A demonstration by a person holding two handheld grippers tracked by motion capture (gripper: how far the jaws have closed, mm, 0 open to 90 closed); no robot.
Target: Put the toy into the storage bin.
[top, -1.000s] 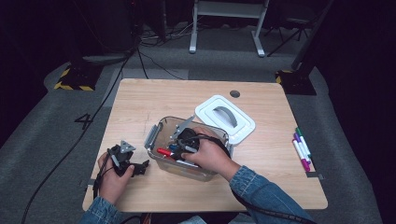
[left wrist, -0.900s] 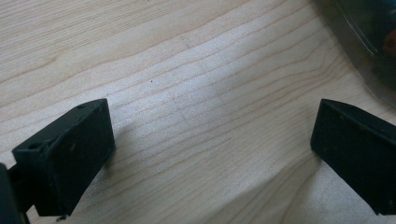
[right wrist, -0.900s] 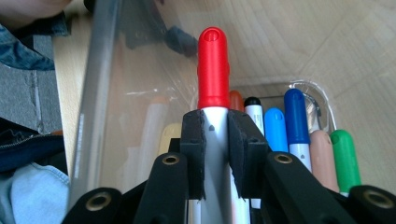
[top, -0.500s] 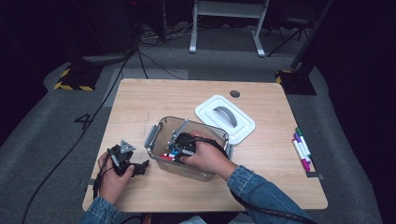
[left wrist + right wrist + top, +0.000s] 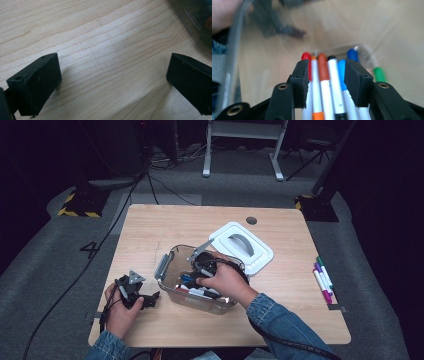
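Note:
A clear plastic bin [image 5: 170,290] stands in the middle of the table with several markers [image 5: 197,291] lying in it. My right gripper [image 5: 196,274] reaches down into the bin. Its jaws have just been opening, and in the right gripper view [image 5: 327,72] they stand apart over the row of markers. An orange-capped marker [image 5: 323,70], a black-capped one and a blue-capped one [image 5: 341,71] lie between the pads, which do not press on them. My left gripper [image 5: 146,301] rests on the table left of the bin. It is open [image 5: 112,75] over bare wood.
The bin's white lid [image 5: 242,245] lies on the table behind and to the right of the bin. Several more markers [image 5: 322,280] lie near the table's right edge. A corner of the bin [image 5: 197,22] shows at the upper right of the left gripper view.
The right gripper has shifted slightly lower inside the bin, toward the markers, and its jaws have parted. The left gripper has stayed where it was.

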